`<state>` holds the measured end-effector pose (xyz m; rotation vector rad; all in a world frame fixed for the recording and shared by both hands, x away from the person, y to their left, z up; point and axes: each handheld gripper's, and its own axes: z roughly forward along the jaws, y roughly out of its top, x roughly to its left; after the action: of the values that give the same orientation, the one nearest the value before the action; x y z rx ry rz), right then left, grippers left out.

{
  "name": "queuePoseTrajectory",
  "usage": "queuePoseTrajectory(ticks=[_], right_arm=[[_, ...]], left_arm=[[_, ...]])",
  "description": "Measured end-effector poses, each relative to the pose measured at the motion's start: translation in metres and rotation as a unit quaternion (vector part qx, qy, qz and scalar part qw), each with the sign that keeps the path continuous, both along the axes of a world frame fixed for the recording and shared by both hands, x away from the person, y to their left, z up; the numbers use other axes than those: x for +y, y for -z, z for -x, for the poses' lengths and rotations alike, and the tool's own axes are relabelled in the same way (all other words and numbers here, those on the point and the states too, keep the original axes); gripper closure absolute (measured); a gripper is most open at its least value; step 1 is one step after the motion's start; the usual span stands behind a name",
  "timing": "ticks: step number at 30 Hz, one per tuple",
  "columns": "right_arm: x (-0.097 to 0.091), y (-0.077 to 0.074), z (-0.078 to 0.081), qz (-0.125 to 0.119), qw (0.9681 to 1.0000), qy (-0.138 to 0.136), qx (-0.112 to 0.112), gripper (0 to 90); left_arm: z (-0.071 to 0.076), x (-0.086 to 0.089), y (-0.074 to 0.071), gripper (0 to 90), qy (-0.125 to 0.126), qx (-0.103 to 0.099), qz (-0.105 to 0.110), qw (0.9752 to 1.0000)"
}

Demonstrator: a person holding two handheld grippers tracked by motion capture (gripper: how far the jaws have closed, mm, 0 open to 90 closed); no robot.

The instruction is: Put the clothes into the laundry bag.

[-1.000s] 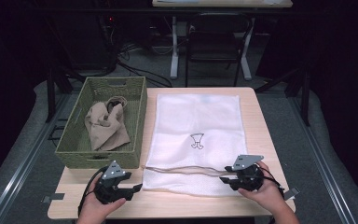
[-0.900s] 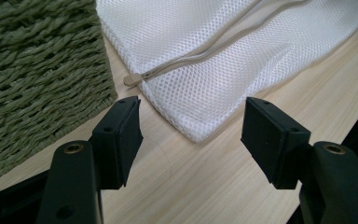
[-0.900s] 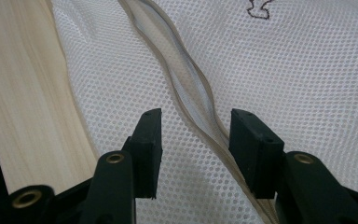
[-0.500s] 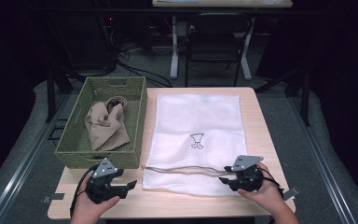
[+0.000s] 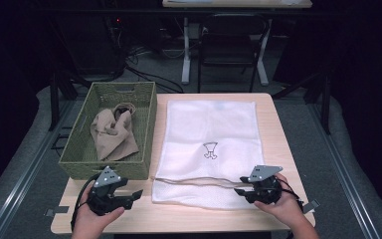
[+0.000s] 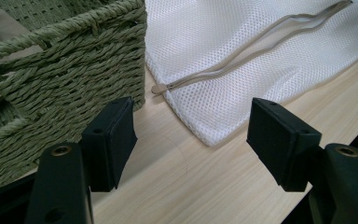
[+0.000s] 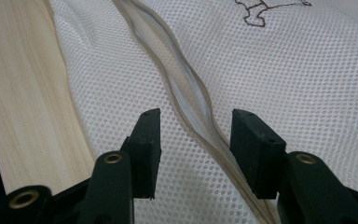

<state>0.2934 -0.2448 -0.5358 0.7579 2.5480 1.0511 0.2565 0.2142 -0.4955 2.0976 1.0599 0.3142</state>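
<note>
A white mesh laundry bag (image 5: 211, 134) lies flat on the wooden table (image 5: 278, 139), its beige zipper (image 5: 194, 181) partly open along the near edge. My left gripper (image 5: 129, 196) hovers at the table's front left, between the basket and the bag's corner. Its jaws have just been opening and stand wide with nothing between them (image 6: 193, 135); the zipper's end (image 6: 158, 88) lies beyond them. My right gripper (image 5: 241, 191) rests at the zipper's right end. Its jaws straddle the zipper (image 7: 186, 102) without pressing on it (image 7: 196, 140).
A green woven basket (image 5: 79, 149) stands at the left of the table with a beige cloth (image 5: 112, 134) inside. Its front wall (image 6: 51, 79) is close to my left gripper. A chair (image 5: 229, 45) and cables sit on the floor beyond the table.
My left gripper has drawn back to the left, away from the bag's corner, and lifted slightly. The right gripper and the bag have stayed put.
</note>
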Motion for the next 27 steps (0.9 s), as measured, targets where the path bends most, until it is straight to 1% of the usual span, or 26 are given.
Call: queuePoseTrajectory(ticks=[4,8,10,13,17,19,21,23,24,27], right_arm=[[0.001,0.000,-0.002,0.000,1.0000,0.000,0.001,53.5],[0.004,0.000,-0.003,0.001,1.0000,-0.008,-0.002,53.5],[0.004,0.000,-0.003,0.004,0.9999,-0.010,-0.002,53.5],[0.004,-0.001,-0.002,0.003,0.9999,-0.010,-0.003,53.4],[0.006,-0.002,-0.001,0.002,0.9999,-0.012,-0.006,53.4],[0.007,-0.002,0.000,0.004,0.9999,-0.012,-0.006,53.4],[0.008,-0.002,0.000,0.006,0.9999,-0.011,-0.005,53.4],[0.008,-0.001,0.000,0.006,0.9999,-0.010,-0.006,53.4],[0.008,-0.001,0.000,0.006,0.9999,-0.010,-0.006,53.4],[0.009,0.000,0.000,0.006,0.9999,-0.010,-0.004,53.4]], left_arm=[[0.002,0.002,-0.002,32.1,-0.004,0.001,0.002,1.0000],[0.004,0.003,-0.005,32.0,-0.007,0.002,0.005,1.0000],[0.005,0.004,-0.008,32.0,-0.010,0.002,0.000,0.9999],[0.005,0.006,-0.014,32.3,-0.024,0.002,0.002,0.9997],[0.004,0.010,-0.019,32.6,-0.033,0.004,0.005,0.9994],[0.002,0.014,-0.024,32.4,-0.038,0.005,0.005,0.9992],[-0.001,0.018,-0.027,32.0,-0.046,0.001,0.003,0.9990],[-0.003,0.020,-0.028,31.6,-0.051,0.000,0.005,0.9987],[-0.005,0.021,-0.029,31.3,-0.055,0.004,0.009,0.9984],[-0.011,0.023,-0.033,31.3,-0.056,0.006,0.006,0.9984]])
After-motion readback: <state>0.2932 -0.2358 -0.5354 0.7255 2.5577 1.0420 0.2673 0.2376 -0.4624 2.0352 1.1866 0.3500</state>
